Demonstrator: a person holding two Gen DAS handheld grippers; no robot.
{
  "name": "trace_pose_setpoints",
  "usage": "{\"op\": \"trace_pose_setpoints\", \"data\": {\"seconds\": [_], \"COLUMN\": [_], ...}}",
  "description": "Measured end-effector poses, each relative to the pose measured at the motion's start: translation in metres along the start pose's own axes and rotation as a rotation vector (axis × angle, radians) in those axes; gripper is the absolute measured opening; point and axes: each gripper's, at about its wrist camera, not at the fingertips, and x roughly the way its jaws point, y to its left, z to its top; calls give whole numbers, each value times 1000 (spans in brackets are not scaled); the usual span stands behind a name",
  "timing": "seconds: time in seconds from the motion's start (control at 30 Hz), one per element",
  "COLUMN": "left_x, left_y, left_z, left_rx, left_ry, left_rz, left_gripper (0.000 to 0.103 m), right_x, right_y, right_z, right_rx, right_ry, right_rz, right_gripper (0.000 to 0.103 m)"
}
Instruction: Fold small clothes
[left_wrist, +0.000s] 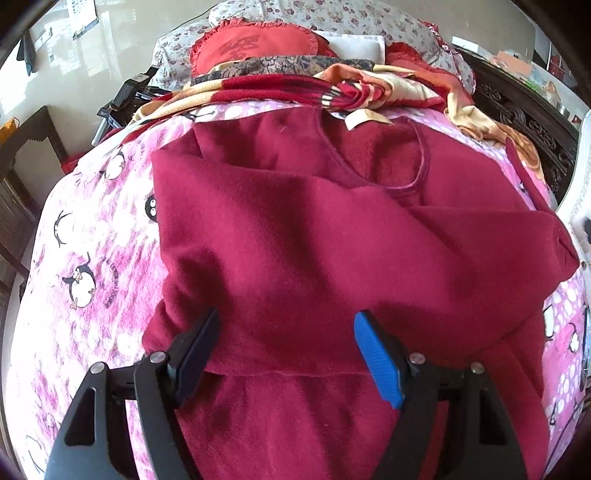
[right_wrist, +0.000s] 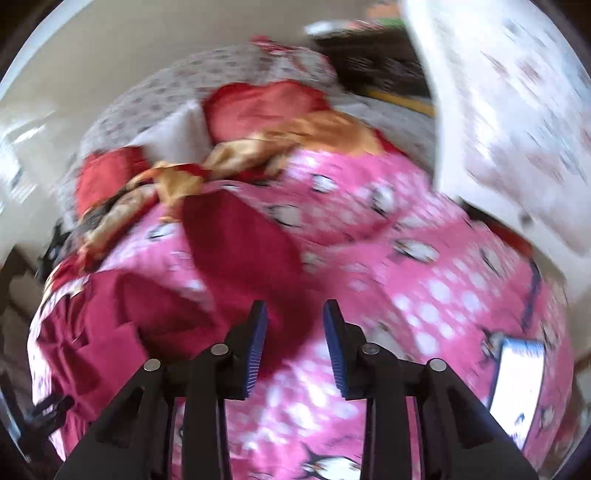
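A dark red fleece garment (left_wrist: 314, 240) lies spread on a pink penguin-print bedspread (left_wrist: 85, 258), its neckline at the far side and one part folded across the body. My left gripper (left_wrist: 286, 325) is open, hovering just above the garment's near fold edge, holding nothing. In the blurred right wrist view, the same garment (right_wrist: 236, 251) lies to the left with a sleeve reaching away. My right gripper (right_wrist: 294, 314) is open and empty, over the bedspread (right_wrist: 424, 295) at the garment's right edge.
Red and orange blankets (left_wrist: 332, 88) and floral pillows (left_wrist: 332, 18) are piled at the bed's far end. Dark carved wood furniture (left_wrist: 524, 122) stands at the right. A white floral panel (right_wrist: 509, 110) rises on the right. A small white and blue item (right_wrist: 517, 376) lies on the bedspread.
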Motion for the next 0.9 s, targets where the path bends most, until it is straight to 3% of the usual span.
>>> {"op": "trace_pose_setpoints", "data": {"seconds": [0.07, 0.13, 0.3, 0.33, 0.37, 0.43, 0.57, 0.63, 0.9], "left_x": [-5, -10, -19, -20, -21, -23, -25, -30, -61], "left_y": [-4, -7, -6, -5, -4, 0, 8, 10, 9], "left_z": [-1, -2, -3, -4, -4, -4, -2, -1, 2], "left_rx": [9, 27, 37, 36, 35, 32, 13, -2, -9], "left_ry": [-4, -13, -21, -20, -21, -24, -31, -41, -99], "left_rz": [-6, -2, 5, 8, 11, 16, 18, 8, -11], "left_gripper": [79, 79, 79, 79, 79, 79, 79, 79, 79], "right_x": [14, 37, 94, 103, 108, 106, 55, 14, -127], "right_y": [32, 63, 84, 79, 72, 52, 14, -2, -9], "right_z": [3, 9, 25, 29, 34, 42, 59, 66, 73], "right_rx": [-126, -242, -301, -277, -235, -121, 31, 62, -57], "right_ry": [10, 18, 67, 76, 87, 96, -7, -64, -244], "right_rz": [3, -35, -88, -79, -51, 9, 174, 311, 718], "right_gripper": [31, 31, 31, 26, 4, 0, 0, 0, 0]}}
